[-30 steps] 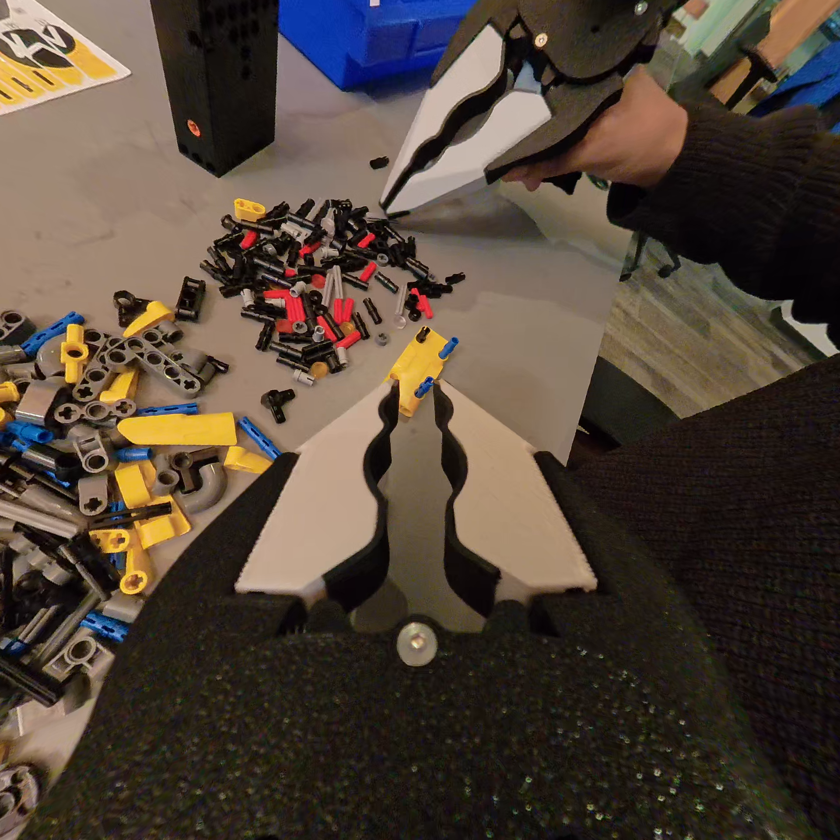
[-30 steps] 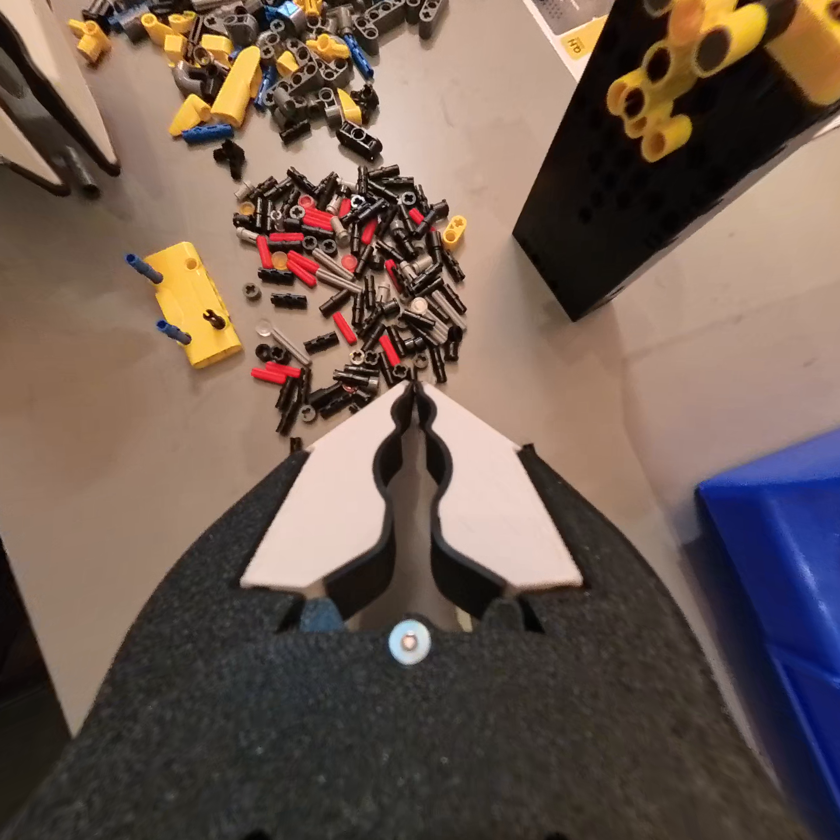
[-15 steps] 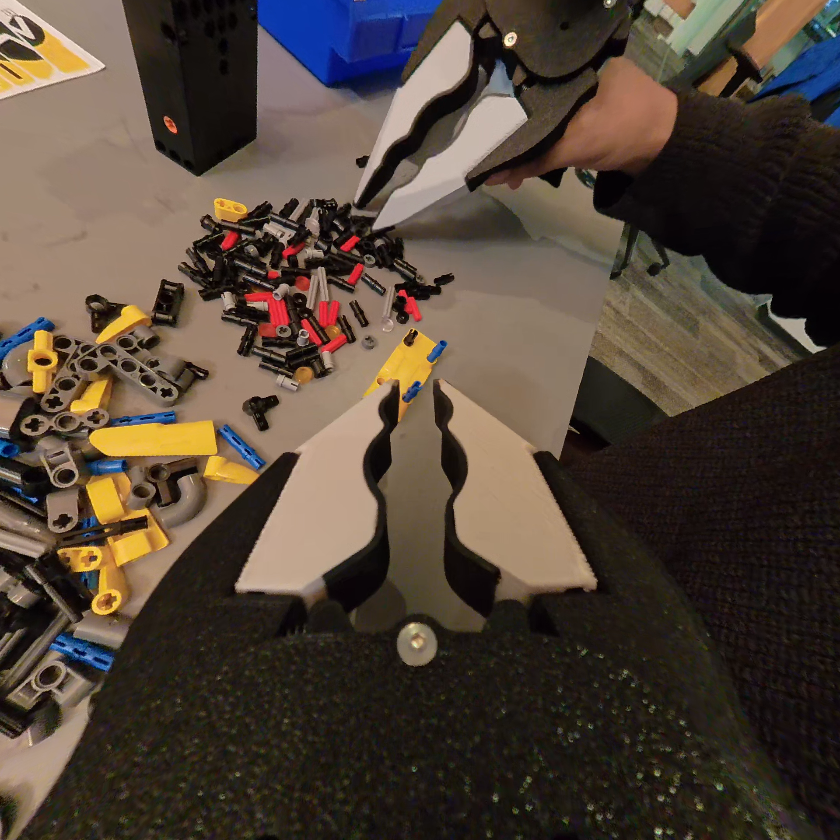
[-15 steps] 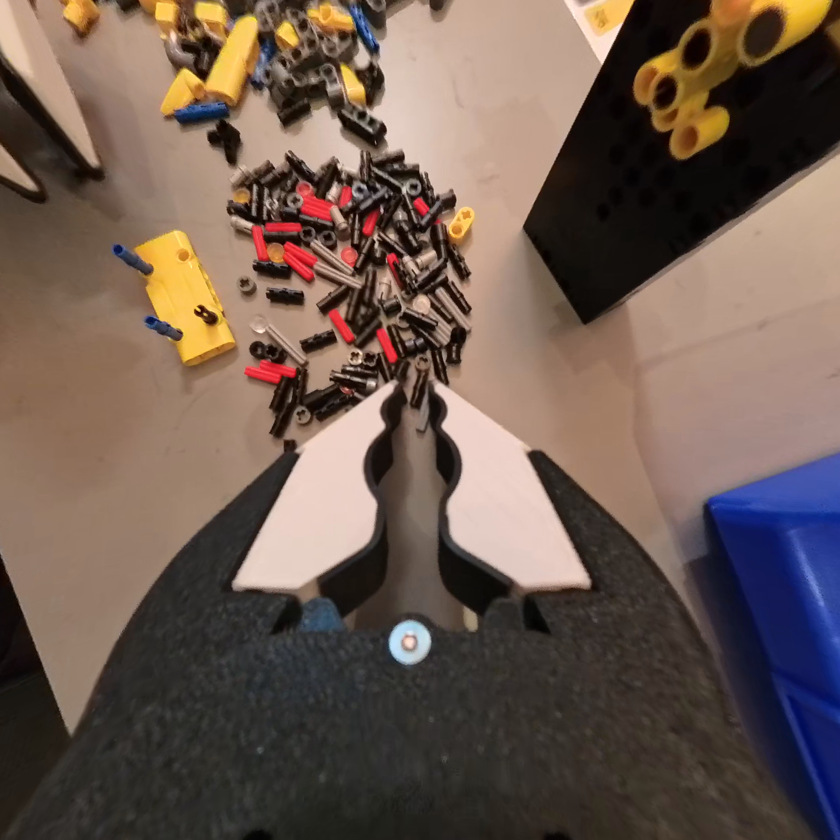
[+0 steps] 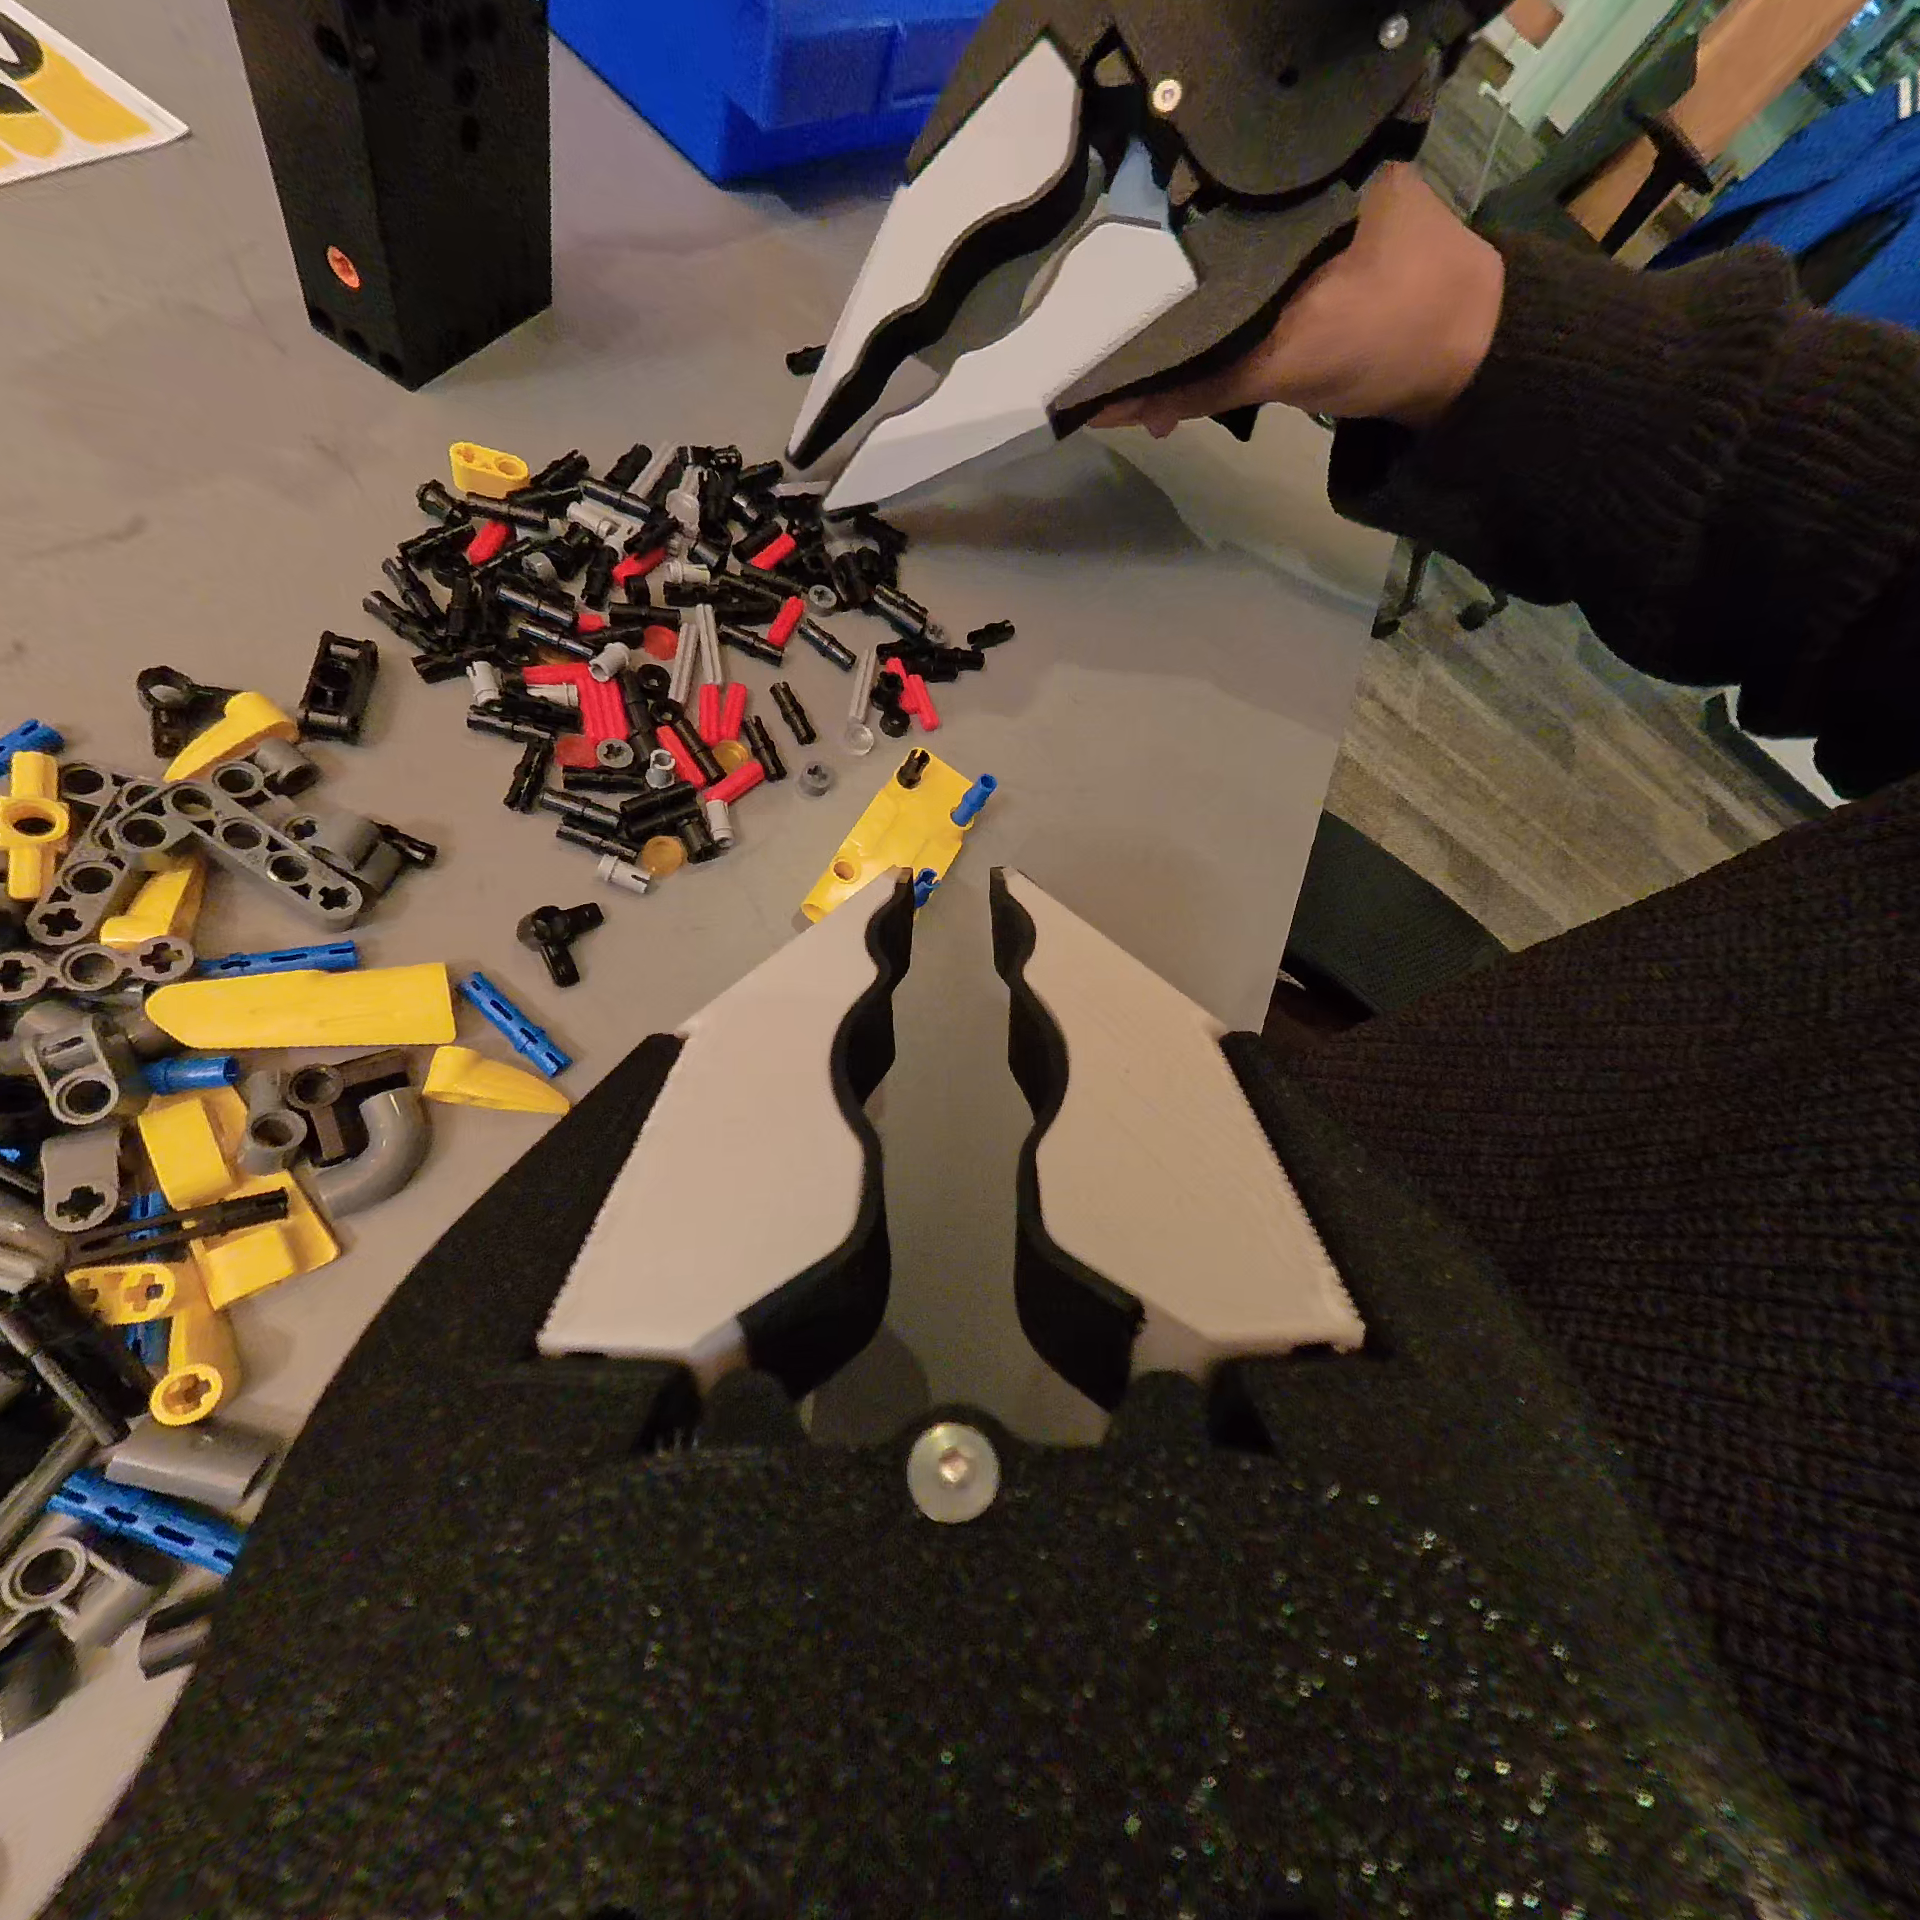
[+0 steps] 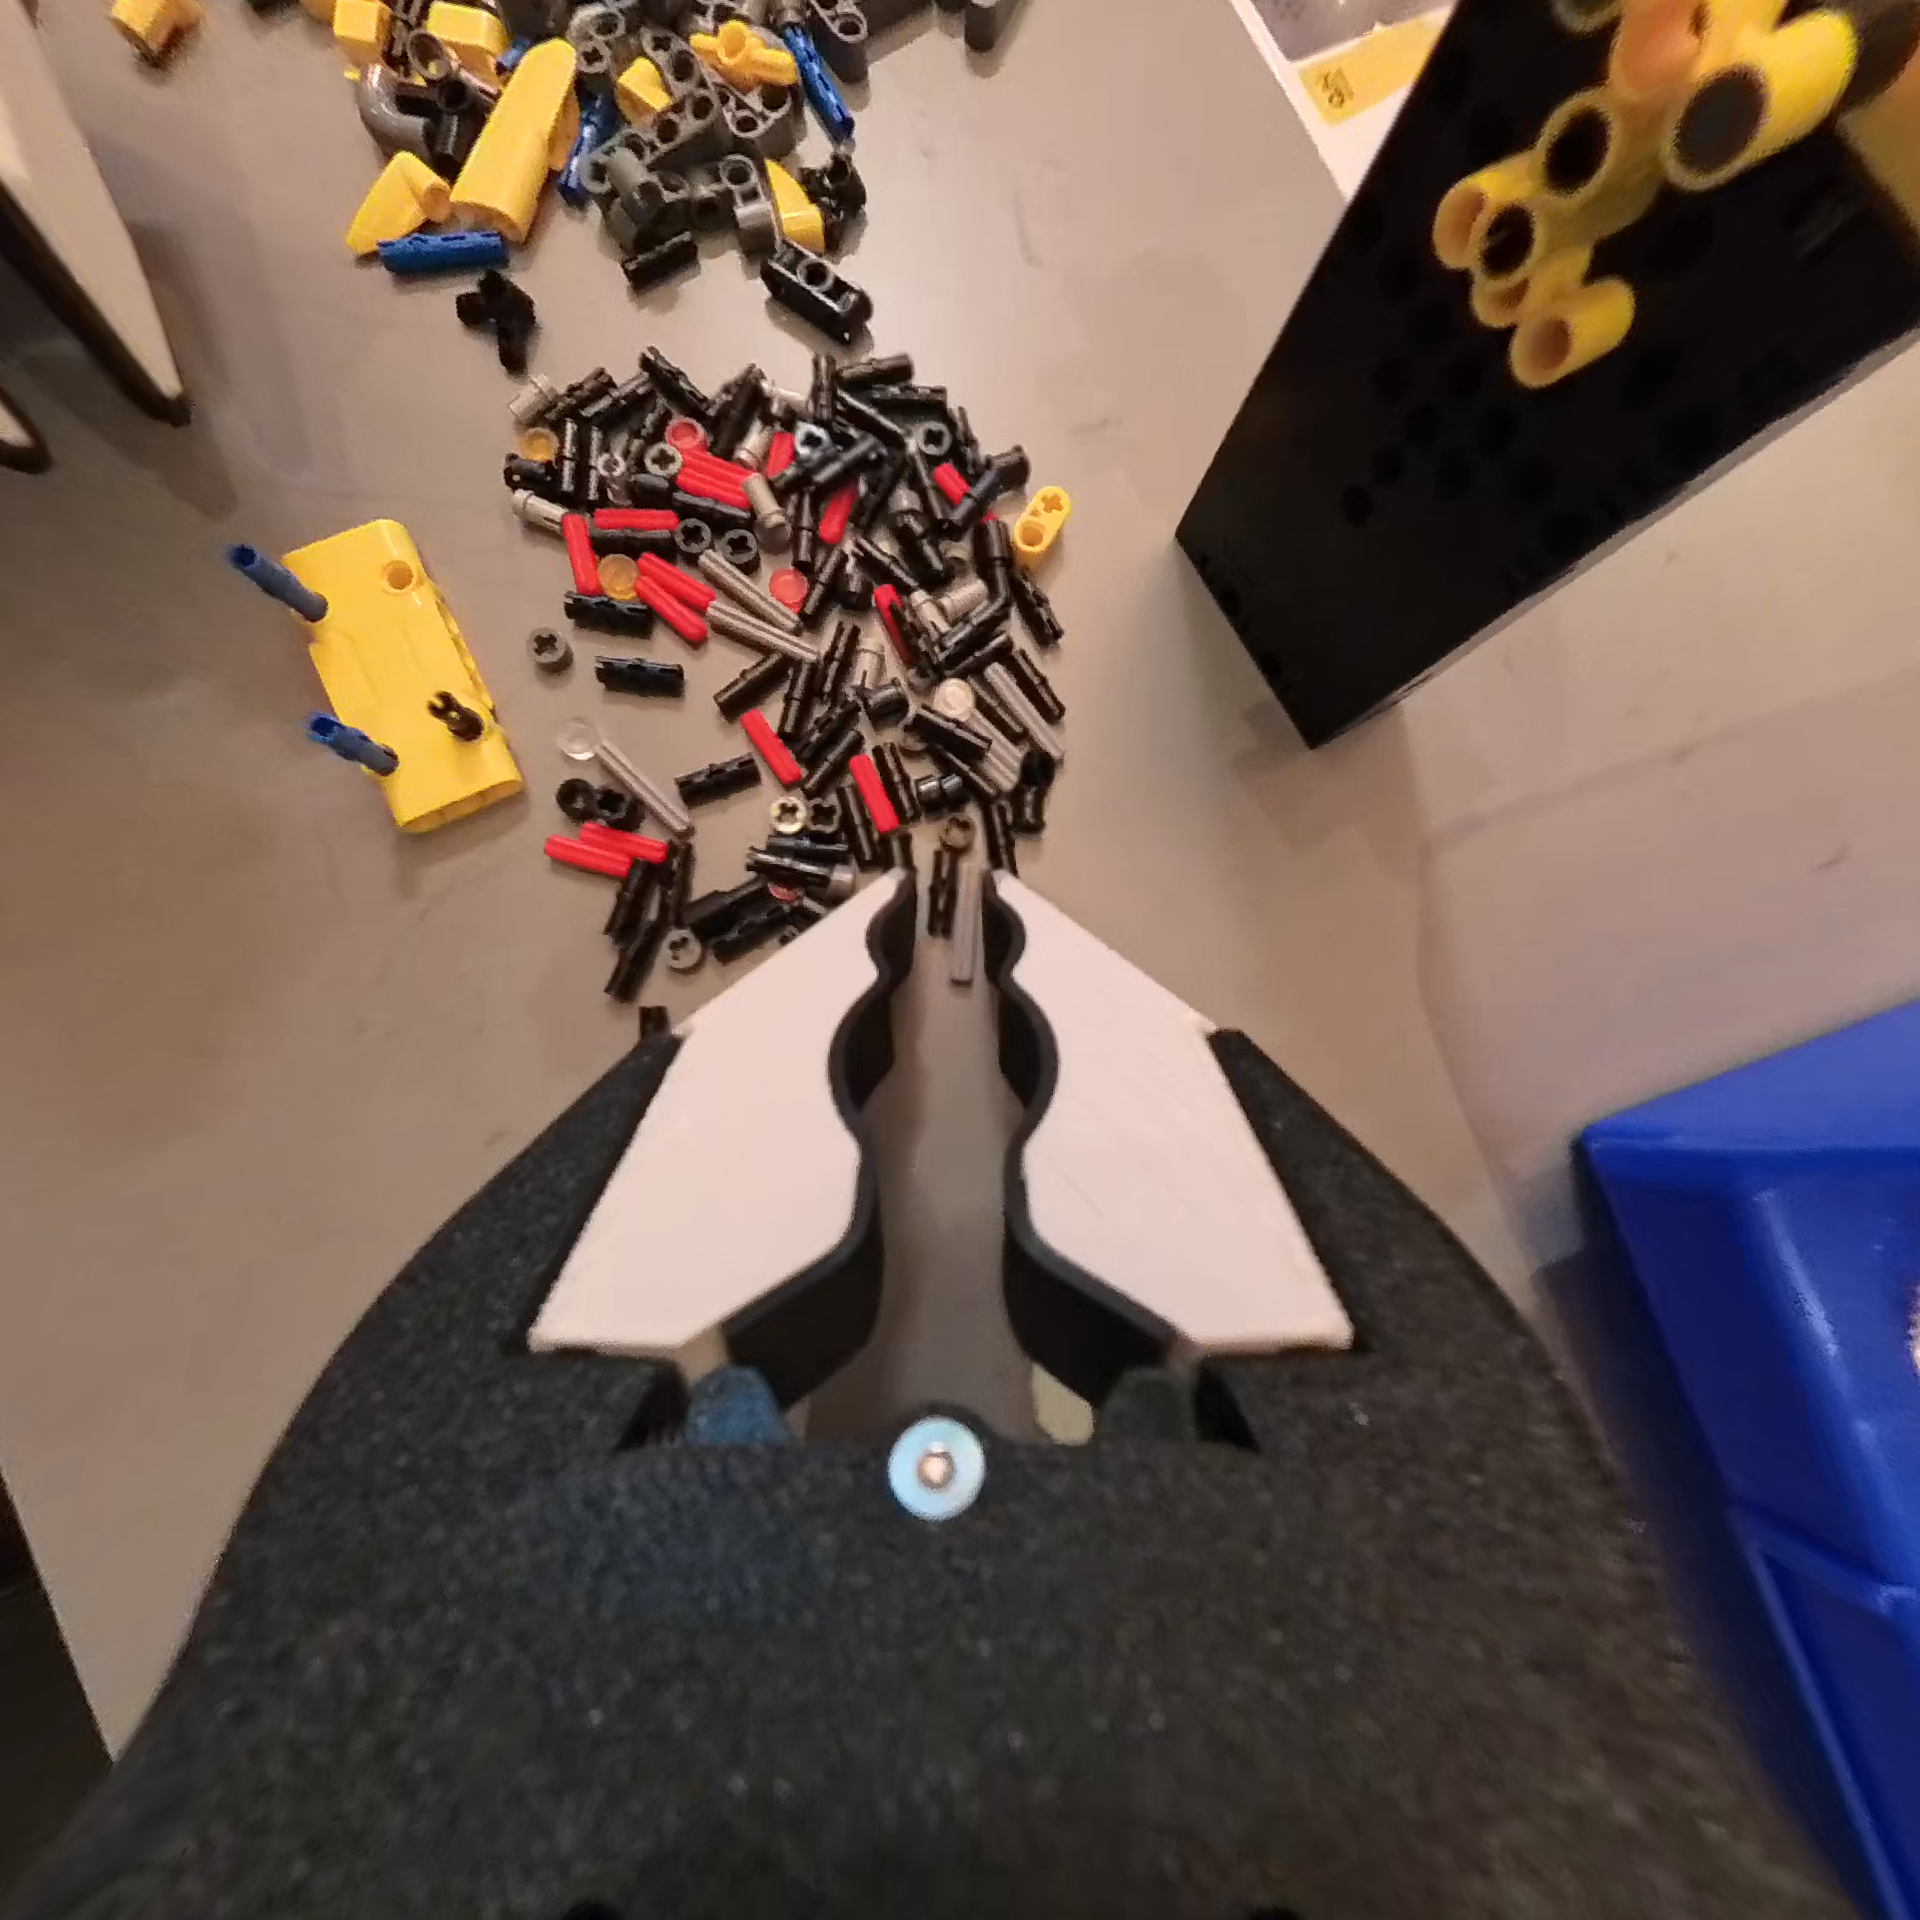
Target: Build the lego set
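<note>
right wrist view, right claw (image 6: 948, 883) parted over pin pile (image 6: 800, 623), grey axle (image 6: 966, 925) lengthwise between tips, left claw (image 5: 951, 883) parted

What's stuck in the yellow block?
The yellow block has two blue pins poking from one side and a black pin on top. How deep they go is hidden.

— Any writing you can read here?
— None. A printed sheet (image 5: 62, 114) at the bench's far left corner shows only yellow and black shapes.
— And the white box (image 6: 1320, 62)?
— A yellow patch, its marks too small to read.
</note>
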`<action>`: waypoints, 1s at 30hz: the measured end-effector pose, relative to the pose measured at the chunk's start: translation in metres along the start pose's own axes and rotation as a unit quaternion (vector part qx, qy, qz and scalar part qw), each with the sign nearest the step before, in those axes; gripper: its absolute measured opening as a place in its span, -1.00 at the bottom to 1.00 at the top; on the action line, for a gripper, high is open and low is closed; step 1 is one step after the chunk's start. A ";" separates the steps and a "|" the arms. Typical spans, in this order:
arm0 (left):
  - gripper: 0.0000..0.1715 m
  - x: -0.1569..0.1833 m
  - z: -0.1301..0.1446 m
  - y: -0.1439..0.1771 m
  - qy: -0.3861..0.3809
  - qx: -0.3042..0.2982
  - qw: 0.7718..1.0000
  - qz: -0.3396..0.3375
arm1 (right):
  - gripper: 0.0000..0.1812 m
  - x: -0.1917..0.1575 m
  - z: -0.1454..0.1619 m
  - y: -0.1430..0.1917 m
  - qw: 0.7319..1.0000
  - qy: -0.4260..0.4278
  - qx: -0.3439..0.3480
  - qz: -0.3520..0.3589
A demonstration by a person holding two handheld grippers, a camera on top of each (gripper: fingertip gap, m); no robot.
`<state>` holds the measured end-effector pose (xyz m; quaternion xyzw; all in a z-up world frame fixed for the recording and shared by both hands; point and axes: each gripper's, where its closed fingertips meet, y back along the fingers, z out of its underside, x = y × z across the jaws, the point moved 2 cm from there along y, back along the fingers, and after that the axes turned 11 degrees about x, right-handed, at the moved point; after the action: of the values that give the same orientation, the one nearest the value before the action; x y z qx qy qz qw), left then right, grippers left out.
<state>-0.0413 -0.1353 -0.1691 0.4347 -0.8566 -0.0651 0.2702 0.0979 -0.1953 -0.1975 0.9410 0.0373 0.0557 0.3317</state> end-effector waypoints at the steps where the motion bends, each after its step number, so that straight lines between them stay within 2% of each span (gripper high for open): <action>1: -0.83 0.000 0.000 0.000 0.000 0.000 1.000 0.000 | -0.86 -0.001 -0.001 0.000 1.000 0.002 0.003 -0.002; 11: -0.83 0.002 0.000 -0.001 0.000 0.000 1.000 0.002 | -0.97 0.001 0.003 -0.001 1.000 0.004 0.004 0.003; 20: -0.83 0.002 0.000 0.000 -0.001 0.001 1.000 0.003 | -0.93 0.001 0.002 -0.003 0.997 0.075 -0.020 0.022; 30: -0.83 0.004 -0.001 0.002 -0.004 0.003 1.000 0.003 | -0.91 -0.003 0.003 -0.005 0.997 0.070 -0.028 0.008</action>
<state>-0.0437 -0.1370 -0.1658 0.4329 -0.8590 -0.0634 0.2659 0.0951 -0.1934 -0.2034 0.9253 0.0517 0.1250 0.3544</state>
